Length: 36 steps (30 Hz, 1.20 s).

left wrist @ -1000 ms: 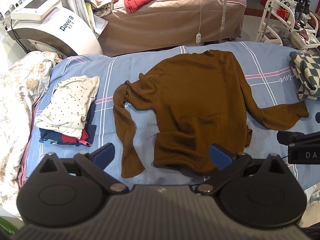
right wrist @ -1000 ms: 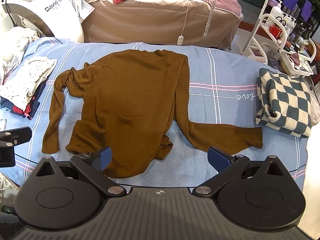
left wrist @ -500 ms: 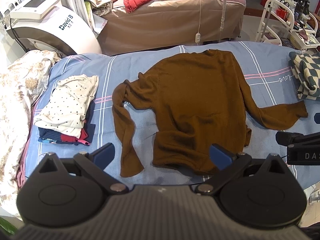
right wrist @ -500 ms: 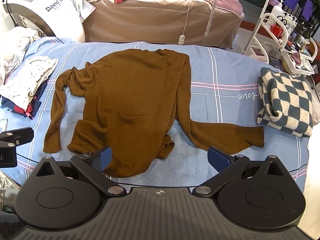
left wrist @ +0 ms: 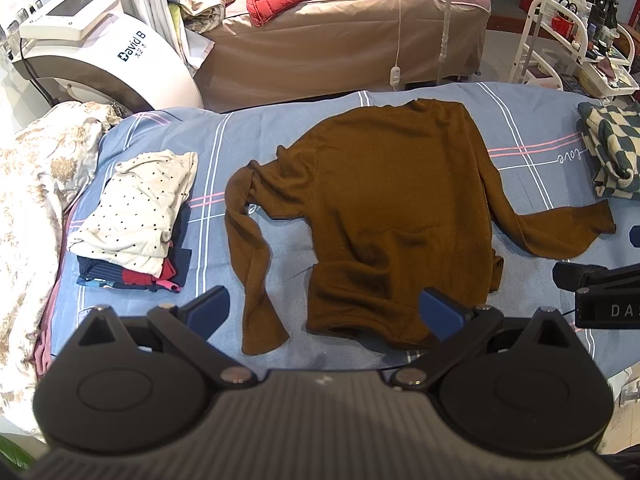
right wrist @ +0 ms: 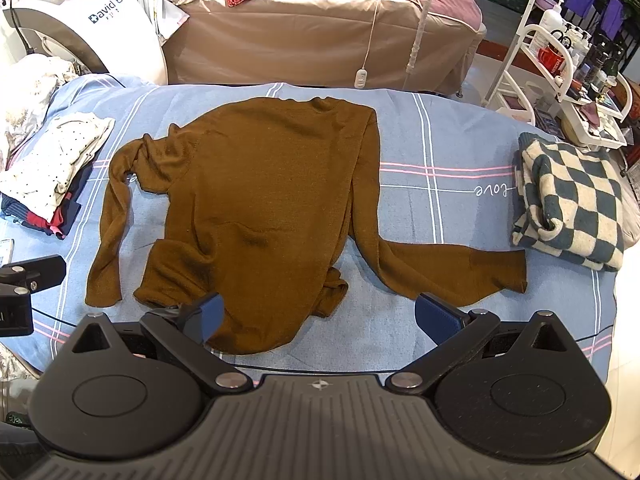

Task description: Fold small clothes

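A brown long-sleeved sweater [left wrist: 392,208] [right wrist: 260,200] lies spread on the blue striped bed sheet [left wrist: 320,120] [right wrist: 440,136], neck at the far side and hem bunched near me. One sleeve trails down at the left, the other stretches out to the right. My left gripper [left wrist: 326,310] hovers open over the near hem and left cuff, holding nothing. My right gripper [right wrist: 320,314] is also open and empty, above the sweater's near hem. Each gripper's tip shows at the edge of the other's view.
A stack of folded clothes [left wrist: 136,216] [right wrist: 52,168], topped by a white dotted piece, sits at the left. A folded checkered blanket [right wrist: 572,204] [left wrist: 612,148] lies at the right. Behind the bed stand a brown couch [left wrist: 340,40], a white machine [left wrist: 96,56] and a white trolley [right wrist: 560,76].
Both grippers have drawn back and up slightly, so the sweater sits a little further off in each view. The sweater itself has not moved.
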Motion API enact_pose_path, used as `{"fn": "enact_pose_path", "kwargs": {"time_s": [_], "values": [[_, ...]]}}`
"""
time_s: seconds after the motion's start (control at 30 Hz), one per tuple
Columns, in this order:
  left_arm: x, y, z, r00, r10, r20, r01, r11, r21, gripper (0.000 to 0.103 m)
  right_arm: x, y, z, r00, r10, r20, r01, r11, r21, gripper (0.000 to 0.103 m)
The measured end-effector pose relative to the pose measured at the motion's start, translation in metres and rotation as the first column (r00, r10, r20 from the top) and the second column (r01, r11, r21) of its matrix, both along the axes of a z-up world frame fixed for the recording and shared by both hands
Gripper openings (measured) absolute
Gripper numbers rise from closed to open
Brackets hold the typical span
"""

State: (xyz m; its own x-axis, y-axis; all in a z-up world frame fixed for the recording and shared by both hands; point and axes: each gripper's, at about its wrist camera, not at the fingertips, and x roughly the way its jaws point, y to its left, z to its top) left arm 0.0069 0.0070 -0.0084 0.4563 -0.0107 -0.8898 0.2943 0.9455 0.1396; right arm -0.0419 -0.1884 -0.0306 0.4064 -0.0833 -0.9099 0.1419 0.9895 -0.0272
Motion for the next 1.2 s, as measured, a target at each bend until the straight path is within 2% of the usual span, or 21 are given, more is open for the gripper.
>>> {"fn": "enact_pose_path", "kwargs": {"time_s": [1.2], "values": [[-0.0018, 0.0067, 0.0003, 1.000, 0.007, -0.007, -0.007, 1.000, 0.001, 0.103, -0.0006, 0.0000, 0.0015, 1.000, -0.005, 0.004, 0.005, 1.000, 0.002, 0.103]]}}
